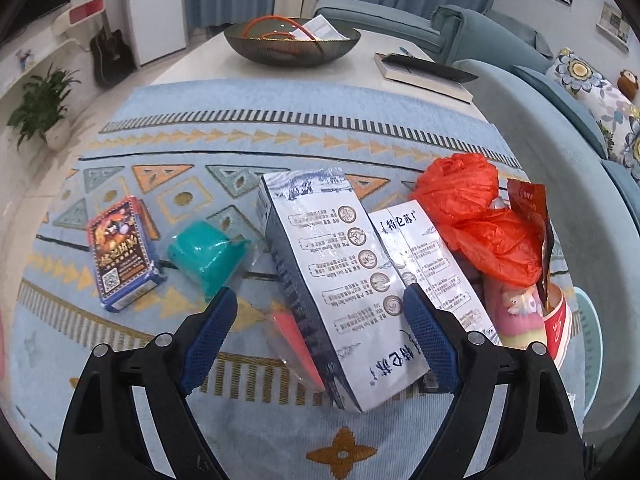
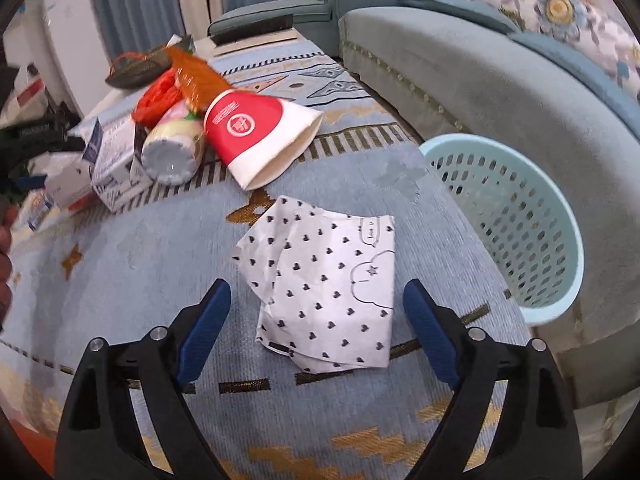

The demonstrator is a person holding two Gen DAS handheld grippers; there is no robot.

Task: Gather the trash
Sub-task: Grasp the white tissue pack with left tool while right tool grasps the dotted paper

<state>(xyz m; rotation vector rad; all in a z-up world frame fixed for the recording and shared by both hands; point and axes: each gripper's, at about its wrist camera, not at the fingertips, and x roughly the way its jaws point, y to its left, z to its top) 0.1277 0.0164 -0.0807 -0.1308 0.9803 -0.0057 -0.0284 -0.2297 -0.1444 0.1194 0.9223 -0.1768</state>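
Both grippers fill the bottom of their frames, black arms with blue pads, and both are spread wide with nothing clamped.

Left gripper (image 1: 318, 300) hangs over a white and navy milk carton (image 1: 340, 276) lying on the blue patterned rug (image 1: 224, 148). Its right pad sits over the carton's edge, whether it touches I can't tell; the left pad is clear of it. A second carton (image 1: 430, 248) lies right beside the first. Right of center there's a crumpled orange plastic bag (image 1: 476, 216) on top of a pink can (image 1: 516, 312) and a red paper cup (image 1: 560, 324). Over on the left of the frame are a teal wrapper (image 1: 208, 254) and a small card box (image 1: 122, 252). Top center, a dark bowl (image 1: 292, 46) and a book (image 1: 424, 72) sit on a white table (image 1: 192, 60).

Right gripper (image 2: 316, 298) is over a folded white paper bag with little hearts (image 2: 324, 296), which lies flat on the rug between the pads, not squeezed. A light blue laundry-style basket (image 2: 560, 248) stands at the right edge of the frame against the grey-blue sofa (image 2: 480, 80), empty as far as I can see. Upper left of that view shows the same trash pile, red cup (image 2: 256, 136) on its side, mouth toward the camera
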